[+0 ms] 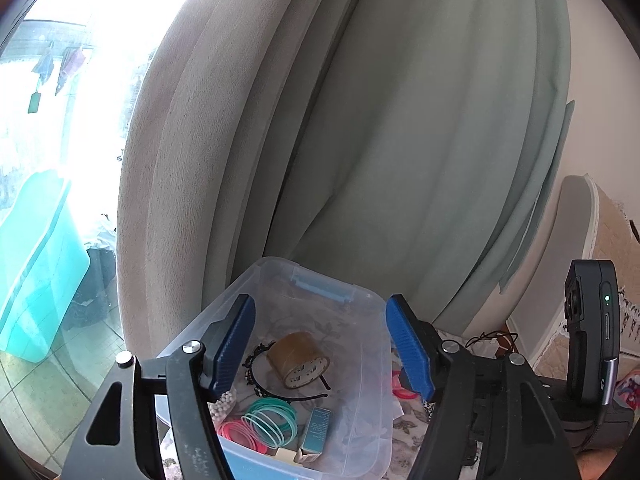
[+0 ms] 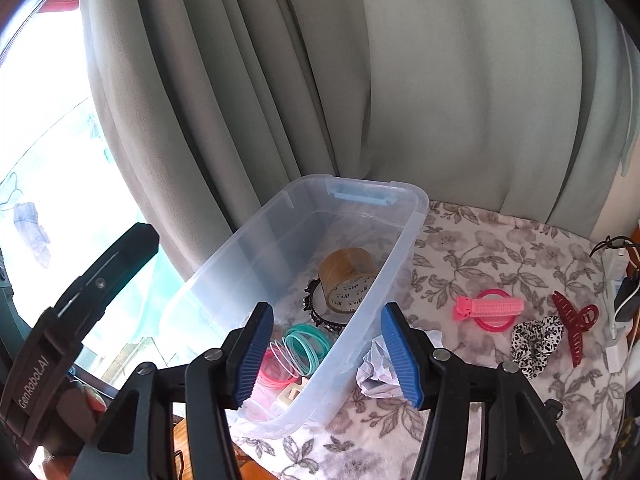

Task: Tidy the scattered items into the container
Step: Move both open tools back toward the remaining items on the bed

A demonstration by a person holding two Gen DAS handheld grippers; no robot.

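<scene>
A clear plastic container (image 1: pixel 368 292) stands on a floral cloth. In it lie a brown tape roll (image 1: pixel 296 360), a black headband (image 1: pixel 256 376), teal bangles (image 1: pixel 272 420), pink bangles (image 1: pixel 236 432), white beads and a small teal box (image 1: pixel 316 432). My left gripper (image 1: pixel 320 344) hangs open over it with nothing between its fingers. My right gripper (image 2: pixel 326 356) is open too, its jaws on either side of the container's (image 2: pixel 400 216) near right wall. Outside lie crumpled white paper (image 2: pixel 374 368), a pink clip (image 2: pixel 488 306) on a pink ring, a leopard scrunchie (image 2: pixel 538 340) and a red claw clip (image 2: pixel 572 320).
Grey-green curtains (image 2: pixel 400 80) hang close behind the container, with a bright window (image 2: pixel 40 120) to the left. A white power strip (image 2: pixel 616 312) with cables lies at the table's right edge. The floral cloth (image 2: pixel 480 248) ends at the near wooden table edge.
</scene>
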